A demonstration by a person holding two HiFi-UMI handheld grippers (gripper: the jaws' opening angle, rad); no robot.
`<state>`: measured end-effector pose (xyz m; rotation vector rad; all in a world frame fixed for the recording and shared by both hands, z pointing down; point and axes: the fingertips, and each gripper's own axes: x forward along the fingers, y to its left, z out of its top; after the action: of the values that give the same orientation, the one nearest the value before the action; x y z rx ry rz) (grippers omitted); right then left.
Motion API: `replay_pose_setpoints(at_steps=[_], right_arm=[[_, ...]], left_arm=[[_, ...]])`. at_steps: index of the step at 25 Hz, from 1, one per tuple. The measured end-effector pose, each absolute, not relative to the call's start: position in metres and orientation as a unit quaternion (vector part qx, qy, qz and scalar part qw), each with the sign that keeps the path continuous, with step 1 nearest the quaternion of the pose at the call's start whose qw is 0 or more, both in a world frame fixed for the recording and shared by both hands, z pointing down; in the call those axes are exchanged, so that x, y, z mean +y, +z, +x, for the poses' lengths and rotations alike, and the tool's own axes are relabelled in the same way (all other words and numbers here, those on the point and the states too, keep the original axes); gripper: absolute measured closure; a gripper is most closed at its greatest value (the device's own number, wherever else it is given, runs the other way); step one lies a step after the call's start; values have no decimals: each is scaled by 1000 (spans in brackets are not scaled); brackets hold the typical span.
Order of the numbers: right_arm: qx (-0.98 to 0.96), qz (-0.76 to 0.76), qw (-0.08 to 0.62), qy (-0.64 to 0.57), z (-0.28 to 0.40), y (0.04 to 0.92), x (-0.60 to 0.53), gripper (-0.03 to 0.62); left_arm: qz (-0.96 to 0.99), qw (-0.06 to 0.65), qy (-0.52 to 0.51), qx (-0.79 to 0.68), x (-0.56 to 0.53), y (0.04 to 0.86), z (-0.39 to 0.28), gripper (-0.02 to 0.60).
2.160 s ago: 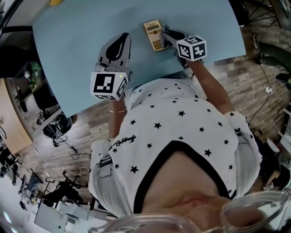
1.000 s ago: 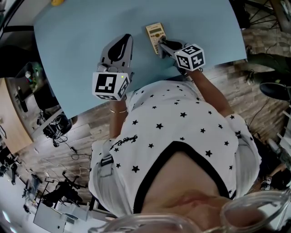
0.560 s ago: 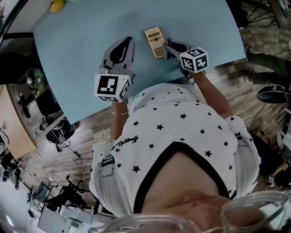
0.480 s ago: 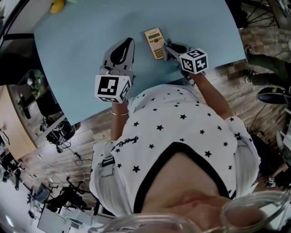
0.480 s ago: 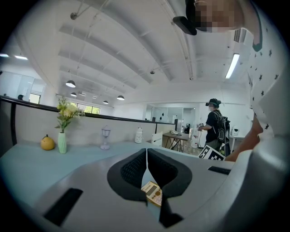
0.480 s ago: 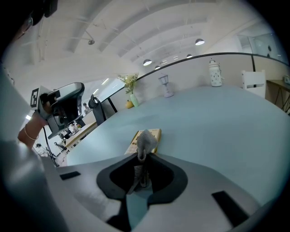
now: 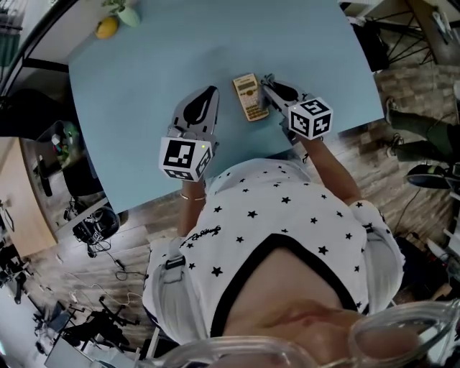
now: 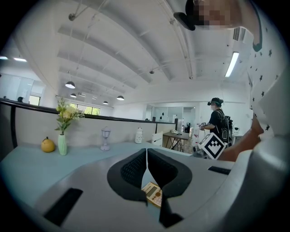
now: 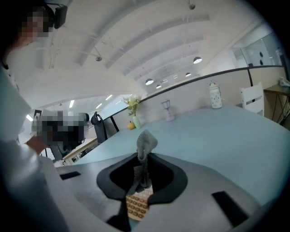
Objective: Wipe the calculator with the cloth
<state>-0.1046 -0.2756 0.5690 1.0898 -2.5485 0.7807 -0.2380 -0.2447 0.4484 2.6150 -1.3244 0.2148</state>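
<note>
A beige calculator (image 7: 249, 97) lies flat on the light blue table (image 7: 144, 93), between my two grippers. My right gripper (image 7: 267, 79) is just right of the calculator's far end, shut on a grey cloth (image 9: 145, 147) that sticks up from its jaws. Under those jaws the calculator's (image 9: 137, 206) keys show. My left gripper (image 7: 210, 92) rests to the left of the calculator, a short gap away. Its jaws (image 8: 146, 152) are shut with nothing between them, and the calculator (image 8: 153, 195) shows low behind them.
A yellow fruit (image 7: 107, 27) and a small vase (image 7: 128, 14) with flowers stand at the table's far left corner. A small lamp (image 8: 105, 136) and a white jar (image 8: 139, 135) stand along the far edge. A person (image 8: 217, 120) stands beyond. The table's near edge is at my body.
My right gripper with the cloth has gone from over the calculator's near end to beside its far right edge. The left gripper has kept its place. The head view has shifted.
</note>
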Motion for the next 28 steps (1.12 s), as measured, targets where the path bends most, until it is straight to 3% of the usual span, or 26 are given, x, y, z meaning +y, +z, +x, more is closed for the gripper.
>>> replay_pose_setpoints(at_steps=[14, 28], right_arm=[[-914, 374, -5, 156, -100, 437, -293, 539], [-906, 395, -19, 154, -41, 421, -295, 542]], left_arm=[[874, 100, 74, -469, -240, 436, -219, 551], [890, 91, 76, -440, -256, 426, -157, 551]])
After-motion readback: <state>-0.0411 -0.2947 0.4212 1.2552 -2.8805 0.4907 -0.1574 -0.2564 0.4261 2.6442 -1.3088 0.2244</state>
